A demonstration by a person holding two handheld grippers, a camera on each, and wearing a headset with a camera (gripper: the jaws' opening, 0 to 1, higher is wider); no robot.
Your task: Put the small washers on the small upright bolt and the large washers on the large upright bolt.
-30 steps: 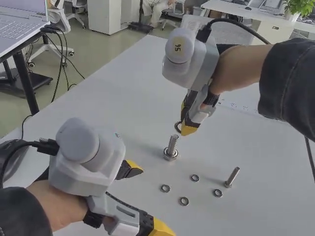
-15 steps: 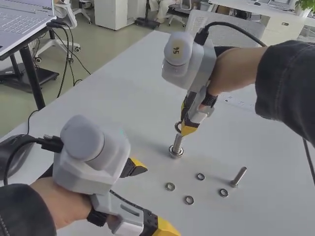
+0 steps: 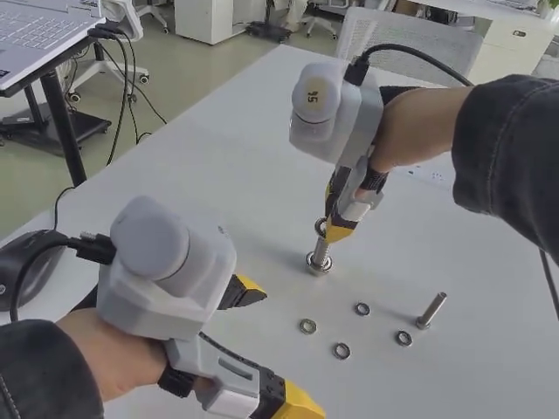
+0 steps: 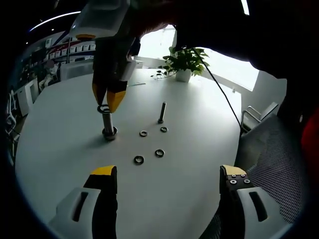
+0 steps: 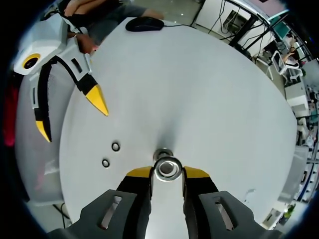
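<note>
Head view: right hand-held gripper (image 3: 330, 232) pinches a large washer (image 5: 167, 168) at the tip of the large upright bolt (image 3: 320, 253), which stands vertical right below it (straight-down drop probably suffices). Left hand-held gripper (image 4: 168, 172) is spread, farther off.

The right gripper (image 3: 330, 234) and its pinched washer (image 5: 168, 168) cap the large bolt (image 3: 321, 255), while open table (image 3: 218, 166) surrounds the small bolt (image 3: 431, 309) and loose washers (image 3: 341, 351).

White table (image 3: 218, 157), loose washers (image 3: 341, 351), bolts (image 3: 431, 311)
</note>
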